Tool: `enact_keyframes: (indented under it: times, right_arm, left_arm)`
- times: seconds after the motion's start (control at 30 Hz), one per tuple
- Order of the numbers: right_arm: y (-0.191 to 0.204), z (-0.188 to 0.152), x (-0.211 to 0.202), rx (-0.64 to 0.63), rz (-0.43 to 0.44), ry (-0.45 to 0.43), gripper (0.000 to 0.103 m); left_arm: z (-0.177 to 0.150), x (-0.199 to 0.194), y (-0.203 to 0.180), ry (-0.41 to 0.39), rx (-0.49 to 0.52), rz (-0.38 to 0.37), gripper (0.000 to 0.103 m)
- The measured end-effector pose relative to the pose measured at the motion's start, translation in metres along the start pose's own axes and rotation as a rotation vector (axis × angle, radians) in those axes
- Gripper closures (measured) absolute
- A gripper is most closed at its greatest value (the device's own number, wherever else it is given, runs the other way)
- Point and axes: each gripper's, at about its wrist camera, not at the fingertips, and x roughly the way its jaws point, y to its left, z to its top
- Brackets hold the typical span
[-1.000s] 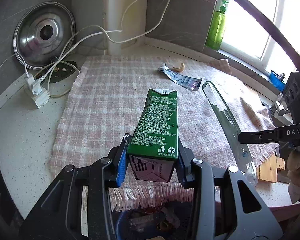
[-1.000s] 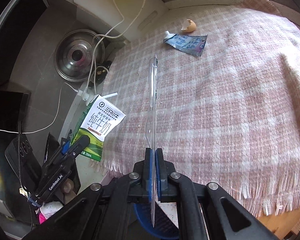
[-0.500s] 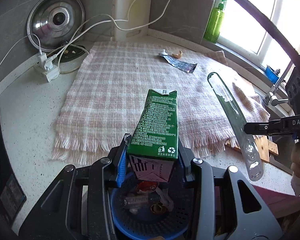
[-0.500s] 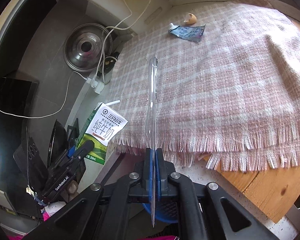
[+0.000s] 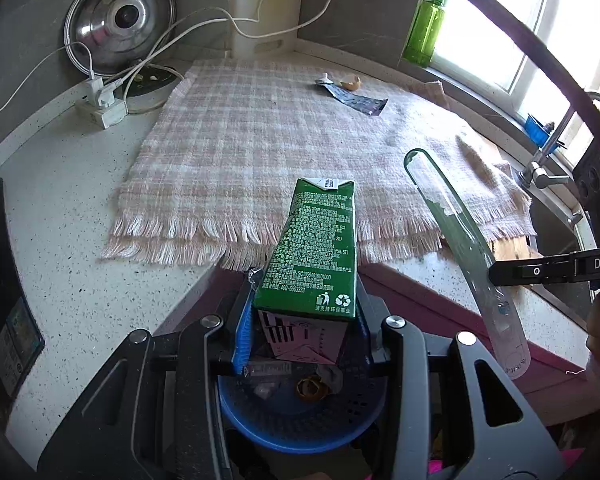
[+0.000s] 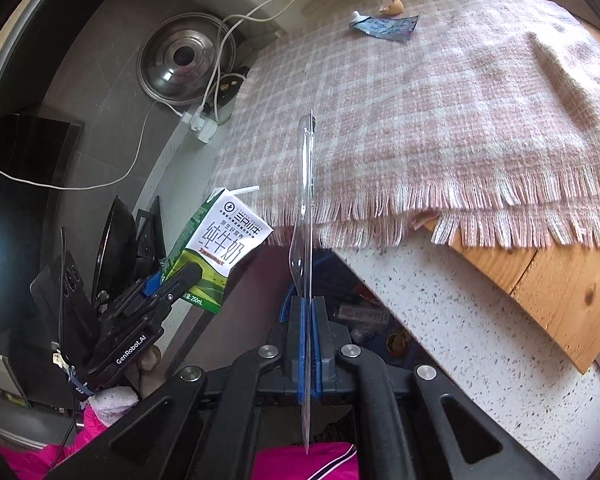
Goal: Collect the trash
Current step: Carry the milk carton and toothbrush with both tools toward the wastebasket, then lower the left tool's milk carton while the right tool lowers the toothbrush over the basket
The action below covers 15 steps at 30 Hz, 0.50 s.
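My left gripper (image 5: 302, 320) is shut on a green milk carton (image 5: 318, 248), held off the counter edge above a blue trash basket (image 5: 296, 428) that holds scraps. The carton also shows in the right wrist view (image 6: 216, 256). My right gripper (image 6: 308, 344) is shut on a clear plastic blister strip (image 6: 306, 216), also held past the counter edge; the strip shows in the left wrist view (image 5: 464, 248). A crumpled foil wrapper (image 5: 354, 98) and an eggshell (image 5: 350, 83) lie at the far side of the pink plaid cloth (image 5: 280, 140).
A pot lid (image 5: 120, 36), white power strip (image 5: 102, 110) and cables sit at the back left. A green bottle (image 5: 426, 30) stands by the window. A faucet (image 5: 548, 152) and a wooden board (image 6: 540, 280) are at the right.
Both grippers have drawn back from over the cloth to beyond the counter's front edge, still holding the carton and the strip. The blue basket has come into view beneath them.
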Motion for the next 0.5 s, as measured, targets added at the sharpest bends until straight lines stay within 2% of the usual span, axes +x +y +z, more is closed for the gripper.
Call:
enact_keyframes:
  times: [0.5]
  right_arm:
    - [0.014,-0.037,0.031,-0.038,-0.028,0.104,0.102]
  left_arm:
    - [-0.039,0.014,0.004,0.087,-0.007,-0.005,0.063]
